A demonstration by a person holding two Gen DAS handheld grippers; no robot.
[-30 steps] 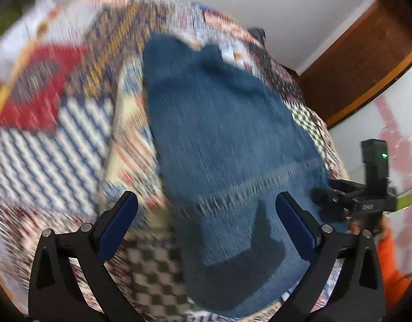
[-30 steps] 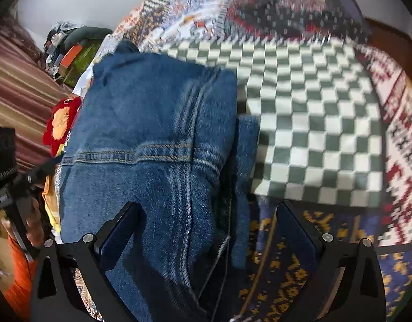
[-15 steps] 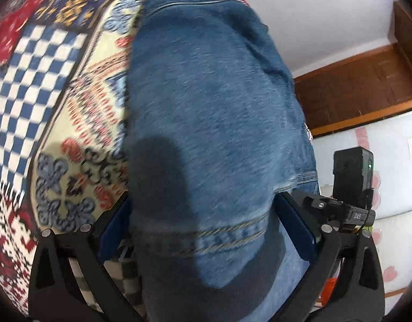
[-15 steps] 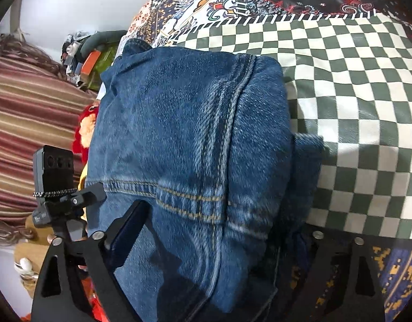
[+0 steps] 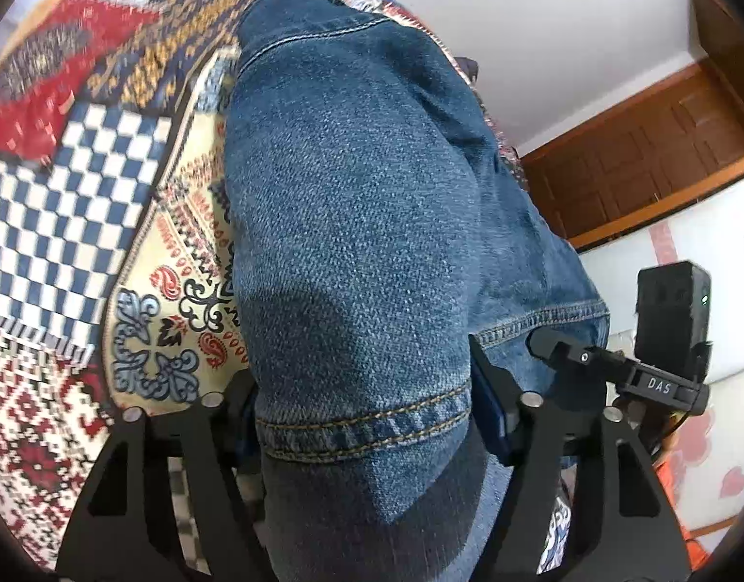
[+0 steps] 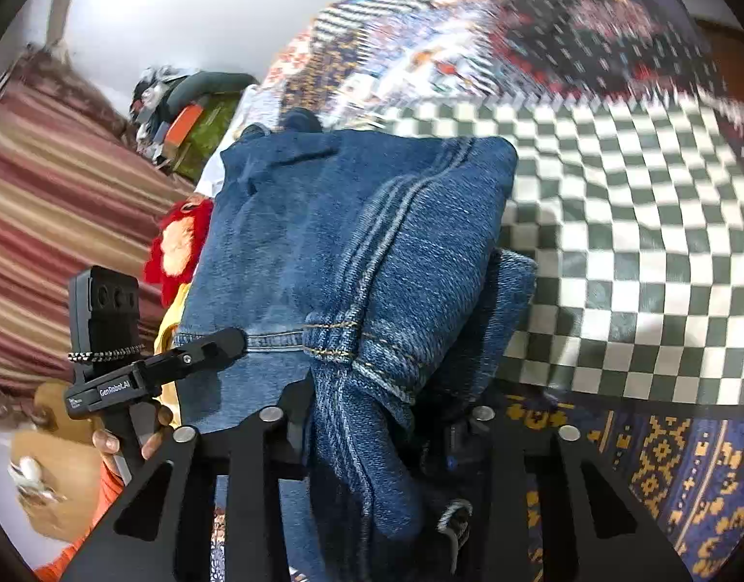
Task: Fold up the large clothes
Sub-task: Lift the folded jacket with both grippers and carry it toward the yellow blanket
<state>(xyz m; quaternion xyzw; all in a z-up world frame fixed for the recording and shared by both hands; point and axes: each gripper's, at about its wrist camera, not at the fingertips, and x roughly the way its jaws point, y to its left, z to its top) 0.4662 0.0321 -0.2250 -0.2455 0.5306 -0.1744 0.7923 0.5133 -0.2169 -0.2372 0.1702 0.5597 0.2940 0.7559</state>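
On the patchwork bedspread (image 5: 71, 223), in the left wrist view, the folded blue jeans (image 5: 362, 223) lie lengthwise, their stitched hem end bunched between the fingers of the left gripper (image 5: 367, 417). Its jaws are closing and both pads press the denim. The right gripper (image 5: 614, 368) shows at the jeans' far corner.

In the right wrist view, the right gripper (image 6: 376, 431) is closing on a gathered seam of the jeans (image 6: 352, 223), fabric pinched between its jaws, over the checkered patch (image 6: 628, 242).
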